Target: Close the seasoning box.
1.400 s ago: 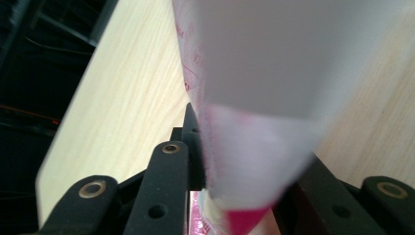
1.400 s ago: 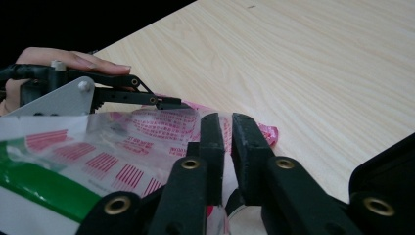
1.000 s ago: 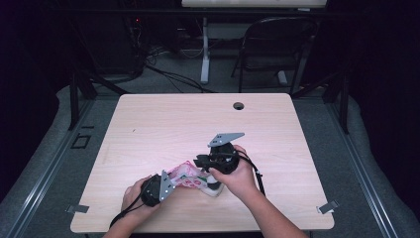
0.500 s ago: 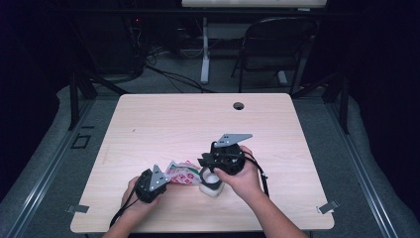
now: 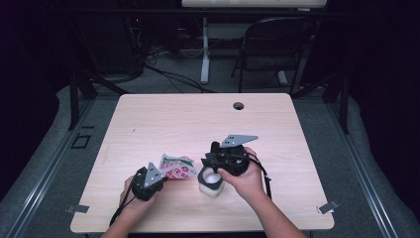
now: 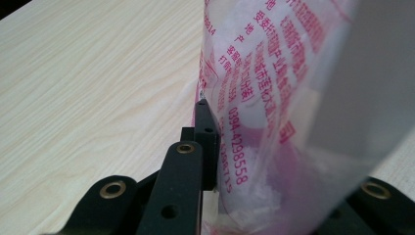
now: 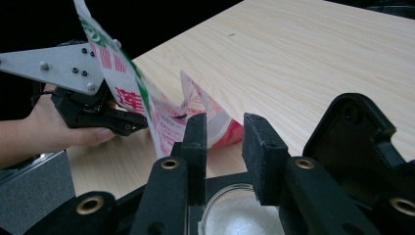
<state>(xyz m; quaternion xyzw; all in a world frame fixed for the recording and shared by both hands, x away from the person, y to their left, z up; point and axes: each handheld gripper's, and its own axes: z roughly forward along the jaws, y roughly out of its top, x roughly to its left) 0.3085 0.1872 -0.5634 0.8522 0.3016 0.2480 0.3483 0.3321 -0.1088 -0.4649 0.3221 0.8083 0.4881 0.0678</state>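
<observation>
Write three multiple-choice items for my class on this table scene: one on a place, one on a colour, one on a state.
1. Where is the clear plastic bag?
A. between the two hand-held grippers
B. at the table's far edge
C. on the floor

2. What colour is the bag's print?
A. blue
B. mostly red-pink
C. black

3. How is the left hand-held gripper?
A. open, apart from the bag
B. lying unheld on the table
C. shut on the bag

Key: 1 A, the high view shows it left of the right hand-held gripper, which is over the white-filled jar; 2 B, red-pink lettering; 3 C, the bag is pinched between its jaws.
</observation>
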